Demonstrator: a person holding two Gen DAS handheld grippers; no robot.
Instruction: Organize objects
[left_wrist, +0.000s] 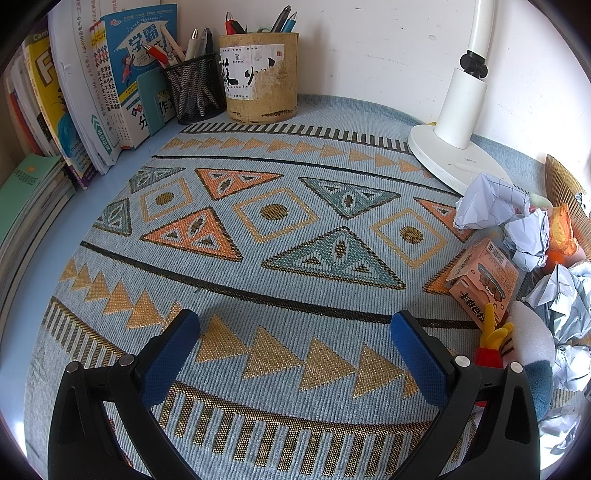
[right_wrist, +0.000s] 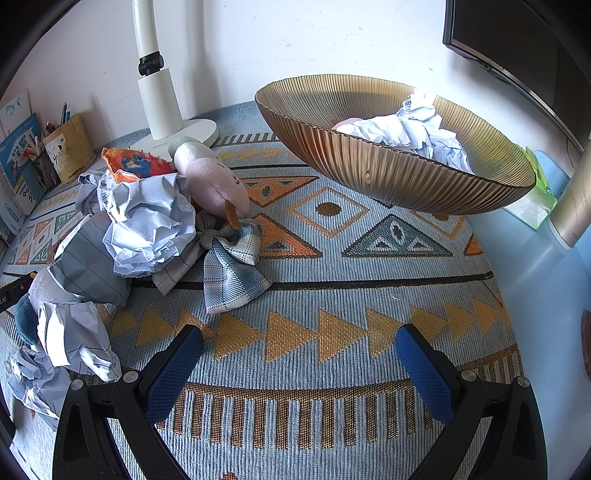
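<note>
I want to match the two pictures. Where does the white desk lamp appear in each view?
Left wrist view: the white desk lamp stands at the upper right, its round base on the mat beside crumpled paper.
Right wrist view: the lamp stands at the upper left, behind the pink plush toy.
Shared landmark: the cardboard pen holder.

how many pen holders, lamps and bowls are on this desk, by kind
pen holders: 2, a black mesh cup and a tan cylinder
lamps: 1, the white desk lamp
bowls: 1, the amber ribbed bowl, with crumpled paper inside
total: 4
</note>
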